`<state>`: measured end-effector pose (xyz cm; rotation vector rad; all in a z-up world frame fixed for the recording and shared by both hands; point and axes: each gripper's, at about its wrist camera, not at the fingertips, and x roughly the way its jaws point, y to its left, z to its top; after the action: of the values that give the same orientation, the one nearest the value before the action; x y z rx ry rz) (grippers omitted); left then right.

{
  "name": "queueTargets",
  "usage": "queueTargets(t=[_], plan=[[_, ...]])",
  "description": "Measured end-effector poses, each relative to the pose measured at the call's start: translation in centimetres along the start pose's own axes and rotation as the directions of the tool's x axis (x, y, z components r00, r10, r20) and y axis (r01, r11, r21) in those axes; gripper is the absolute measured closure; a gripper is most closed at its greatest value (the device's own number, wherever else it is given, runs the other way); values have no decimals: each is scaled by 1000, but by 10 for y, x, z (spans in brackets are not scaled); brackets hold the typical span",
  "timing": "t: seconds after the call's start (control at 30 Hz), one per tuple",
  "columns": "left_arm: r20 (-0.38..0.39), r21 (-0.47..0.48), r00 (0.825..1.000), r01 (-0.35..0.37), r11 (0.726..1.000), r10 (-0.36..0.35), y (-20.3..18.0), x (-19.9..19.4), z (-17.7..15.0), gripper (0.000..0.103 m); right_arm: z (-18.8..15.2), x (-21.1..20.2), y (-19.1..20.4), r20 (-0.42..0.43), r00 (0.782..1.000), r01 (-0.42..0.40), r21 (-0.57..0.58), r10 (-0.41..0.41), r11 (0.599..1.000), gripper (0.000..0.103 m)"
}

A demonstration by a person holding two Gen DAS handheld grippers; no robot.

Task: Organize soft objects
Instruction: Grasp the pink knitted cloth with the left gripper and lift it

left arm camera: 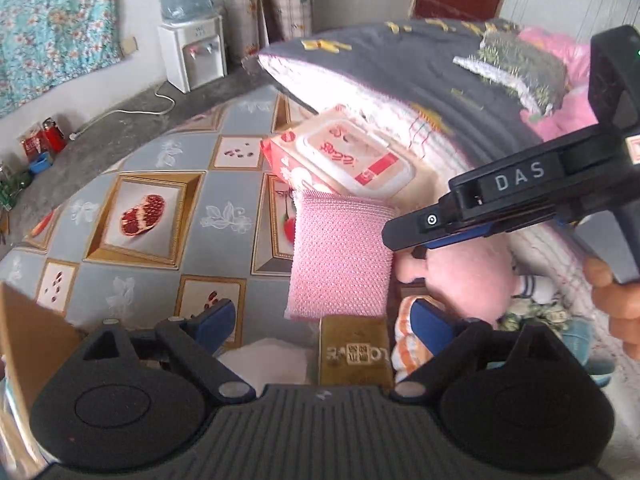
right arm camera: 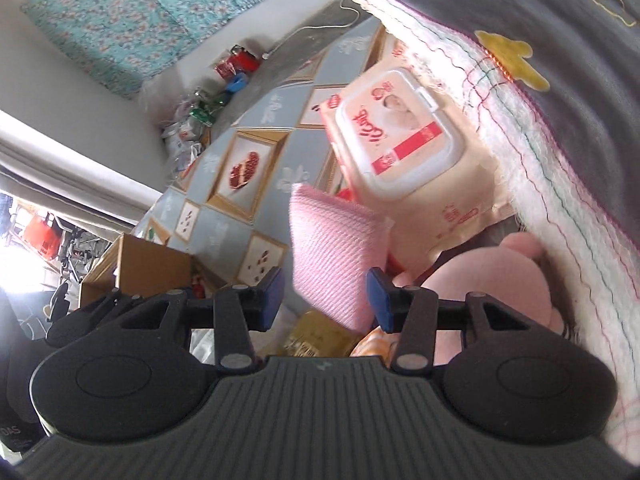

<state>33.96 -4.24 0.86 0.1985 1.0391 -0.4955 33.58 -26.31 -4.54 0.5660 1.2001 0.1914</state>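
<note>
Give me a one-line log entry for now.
left gripper: open, empty | right gripper: open, over pink sponge | wipes pack: behind sponge

Tablecloth [left arm camera: 224, 184]: grey-blue squares with white leaf sprigs, gold-framed panels of red fruit
Knitted pad [left arm camera: 340, 252]: pale pink, dotted weave
Wipes pack [left arm camera: 352, 156]: cream, white lid, red band and red lettering
Blanket [left arm camera: 400, 64]: dark grey top with yellow shapes — white fleecy underside with thin coloured lines
Plush toy [left arm camera: 468, 276]: soft pink
Box [left arm camera: 354, 354]: gold
Wall cloth [left arm camera: 52, 20]: turquoise, small pink flowers
Gripper pads [right arm camera: 378, 300]: blue — on black fingers
</note>
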Motion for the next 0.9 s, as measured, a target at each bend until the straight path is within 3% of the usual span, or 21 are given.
queueTargets(t=[0.37,0.53,0.63,0.77,0.9], plan=[[-153,24,987,51,998,-47,11,77,27,8,21,41,-10,-44,999,30,12,-29,999,58],[-161,32,985,65,997,-59,8,88,28,8,24,49,-7,-52,998,22,11,-21,1000,62],[-159,69,987,42,997,-31,0,91,30,8,24,54,-4,-57,998,11,11,-10,1000,67],[-151,89,988,-1,996,14,-6,92,32,19,23,63,-1,-63,998,2,12,-1,1000,73],[-131,59,991,-13,998,21,0,87,35,21,24,66,4,-45,999,-17,10,17,1000,75]])
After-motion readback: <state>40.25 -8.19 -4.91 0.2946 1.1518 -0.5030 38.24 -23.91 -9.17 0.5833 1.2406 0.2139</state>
